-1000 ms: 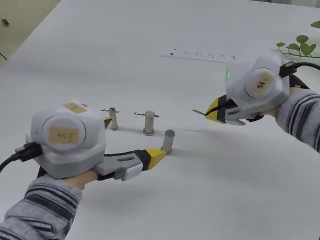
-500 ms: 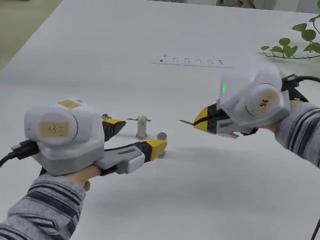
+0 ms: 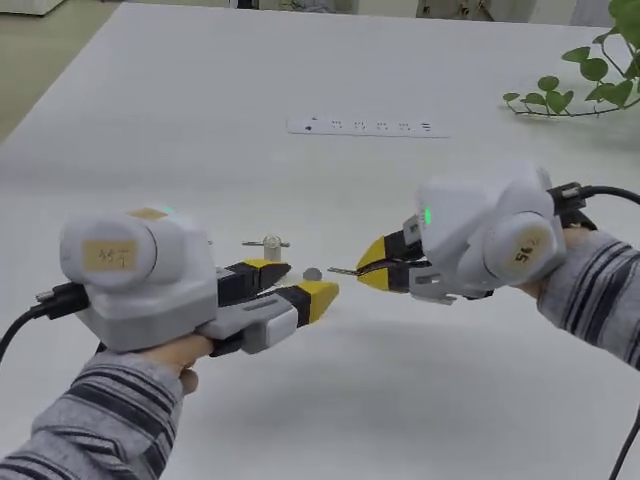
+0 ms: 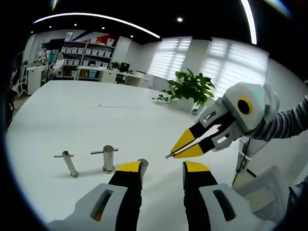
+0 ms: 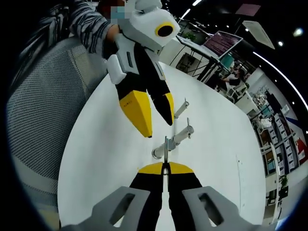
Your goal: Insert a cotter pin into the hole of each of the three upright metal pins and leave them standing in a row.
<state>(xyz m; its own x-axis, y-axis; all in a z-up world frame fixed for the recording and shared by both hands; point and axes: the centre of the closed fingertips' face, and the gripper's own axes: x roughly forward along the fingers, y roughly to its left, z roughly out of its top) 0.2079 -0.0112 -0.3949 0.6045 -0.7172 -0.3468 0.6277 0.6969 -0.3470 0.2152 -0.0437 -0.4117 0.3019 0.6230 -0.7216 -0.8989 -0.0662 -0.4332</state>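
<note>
Right gripper [image 3: 372,273] has its yellow-tipped jaws pressed together on a cotter pin [image 3: 343,270], whose thin shank sticks out ahead of the tips and points toward the left gripper [image 3: 306,280], near it but not touching. That left gripper has its jaws spread, and in the left gripper view the bare metal pin [image 4: 143,164] stands upright between them, just beside the inner face of one jaw; whether it touches that jaw cannot be told. Its top hole carries nothing. Past it, in a row on the white table [image 3: 450,400], stand the middle metal pin [image 4: 109,159] and the end metal pin [image 4: 70,163], each with a thin cross piece through its head, the end one leaning slightly. Each gripper body bears a yellow sticker with handwritten digits: the left sticker [image 3: 112,256] is too blurred to read, and the right sticker [image 3: 527,250] looks like "56", though not certainly. Farther back lie a white power strip [image 3: 365,126], with no legible marking, and a trailing green plant [image 3: 580,70] at the table's far edge
</note>
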